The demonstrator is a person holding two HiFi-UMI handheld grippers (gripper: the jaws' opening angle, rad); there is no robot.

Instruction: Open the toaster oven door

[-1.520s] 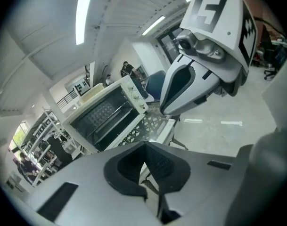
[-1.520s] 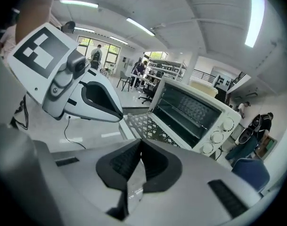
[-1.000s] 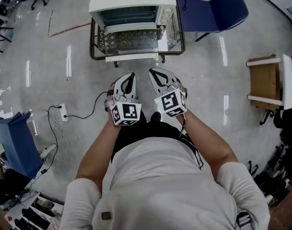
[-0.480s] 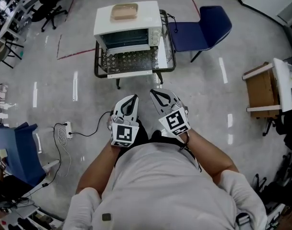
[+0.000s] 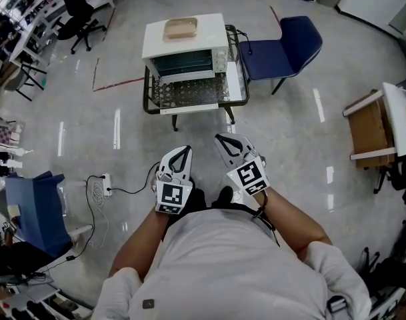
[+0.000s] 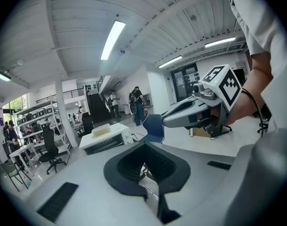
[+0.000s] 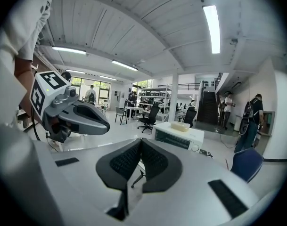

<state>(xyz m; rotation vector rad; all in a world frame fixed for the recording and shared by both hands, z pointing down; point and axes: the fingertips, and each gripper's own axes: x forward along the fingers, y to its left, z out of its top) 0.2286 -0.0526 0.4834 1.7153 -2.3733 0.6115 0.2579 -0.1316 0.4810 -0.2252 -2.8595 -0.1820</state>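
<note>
Jaws: both sets closed, pads meeting at the tips, nothing held between them. The left gripper (image 5: 181, 153) and right gripper (image 5: 224, 141) were side by side, close to the torso and near each other but not touching.

Task object: the white box-shaped toaster oven (image 5: 186, 45) stood on a black metal-framed counter with a glass top (image 5: 196, 93), well apart from both sets of jaws. Bare grey floor (image 5: 203, 129) lay between. The oven's dark glass front faced the person and its door looked shut. A tan flat rectangular container (image 5: 180, 29) rested on the oven's top. A dark blue chair (image 5: 293, 42) stood just beside the counter, on its right in the head view. In each gripper view the oven appeared beyond the jaw tips, small and distant.

Change from a second ago: the oven and counter sat lower in the head view and looked smaller. The oven's whole top was visible, with more floor shown beyond it. The stretch of floor between jaws and counter had widened. The jaws were closed then as well.

Pose: forearms bent in front of the body, both grippers aimed towards the oven, tips angled slightly inward. The marker cubes faced up towards the head camera.
</note>
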